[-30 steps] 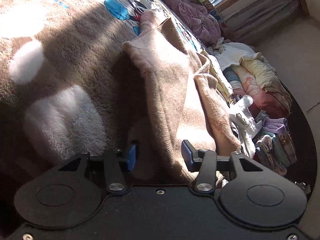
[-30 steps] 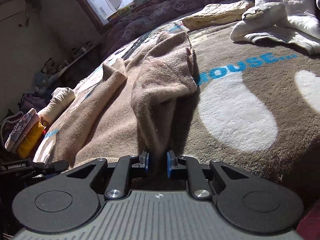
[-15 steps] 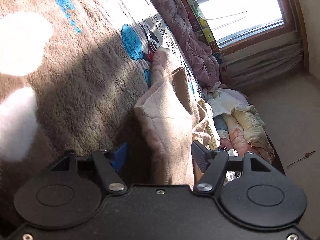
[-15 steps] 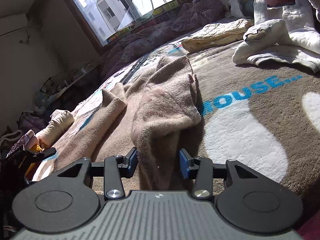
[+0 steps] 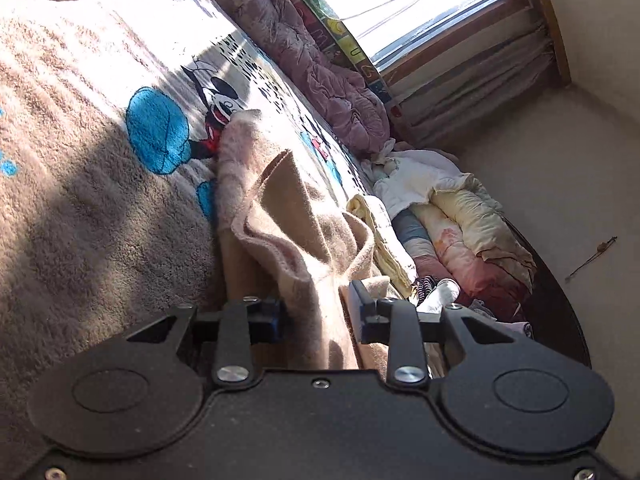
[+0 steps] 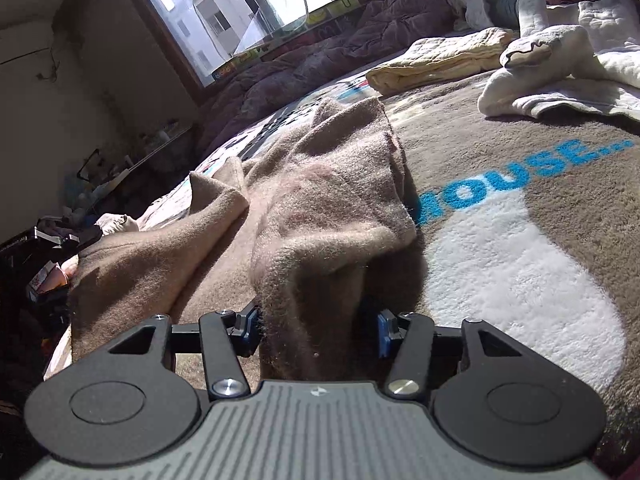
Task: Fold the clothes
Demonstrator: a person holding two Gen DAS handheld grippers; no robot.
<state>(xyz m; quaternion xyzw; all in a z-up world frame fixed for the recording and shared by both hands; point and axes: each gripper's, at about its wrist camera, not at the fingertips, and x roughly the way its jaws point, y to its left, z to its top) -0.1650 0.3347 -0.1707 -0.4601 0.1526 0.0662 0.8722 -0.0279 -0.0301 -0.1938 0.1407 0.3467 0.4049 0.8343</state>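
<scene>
1. Beige fleece garment (image 5: 296, 216): we log it lying rumpled on the bed, at centre frame in both wrist views, with a raised fold running back toward the window. In the right wrist view (image 6: 320, 200) one sleeve-like length trails off to the lower left.
2. Left gripper (image 5: 316, 316): we record its fingers spread apart at lower centre, a bunched ridge of the garment standing between them; the left blue pad (image 5: 272, 320) touches the cloth, the right one stands just beside it.
3. Right gripper (image 6: 316, 332): we record the fingers parted wide at lower centre, a thick hanging fold of the garment filling the gap; neither pad visibly presses it.
4. Brown cartoon blanket (image 6: 520, 240): beneath the garment, blue lettering at right.
5. Folded yellow cloth (image 6: 436, 64): upper right, well apart from the garment.
6. White garment (image 6: 560, 68): far upper right.
7. Window (image 6: 248, 4): top of frame.
</scene>
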